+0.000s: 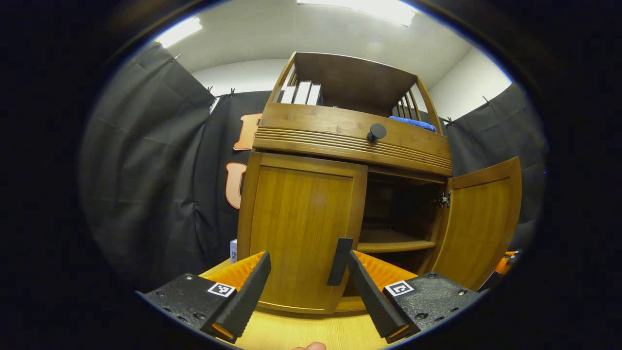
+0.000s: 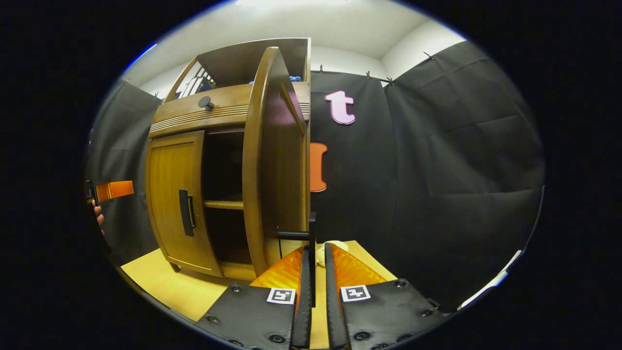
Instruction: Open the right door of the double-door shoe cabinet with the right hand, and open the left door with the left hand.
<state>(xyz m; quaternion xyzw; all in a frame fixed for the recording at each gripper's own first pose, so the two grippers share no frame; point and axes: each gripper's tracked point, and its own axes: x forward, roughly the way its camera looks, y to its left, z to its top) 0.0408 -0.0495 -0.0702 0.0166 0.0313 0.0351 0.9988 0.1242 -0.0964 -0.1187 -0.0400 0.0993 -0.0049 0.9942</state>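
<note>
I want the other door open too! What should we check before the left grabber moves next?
1. Right door swung open: ok.
2. Left door closed for now: ok.
3. Left gripper open: ok.
4. Left door handle between its fingers: cannot tell; it sits near the right-hand finger.
5. Right gripper clamped on the right door handle: ok.

No words, brands or numbers can be read. Square black-and-white coded markers sit on the left gripper (image 1: pixel 303 284) and the right gripper (image 2: pixel 314 277); they spell nothing.
</note>
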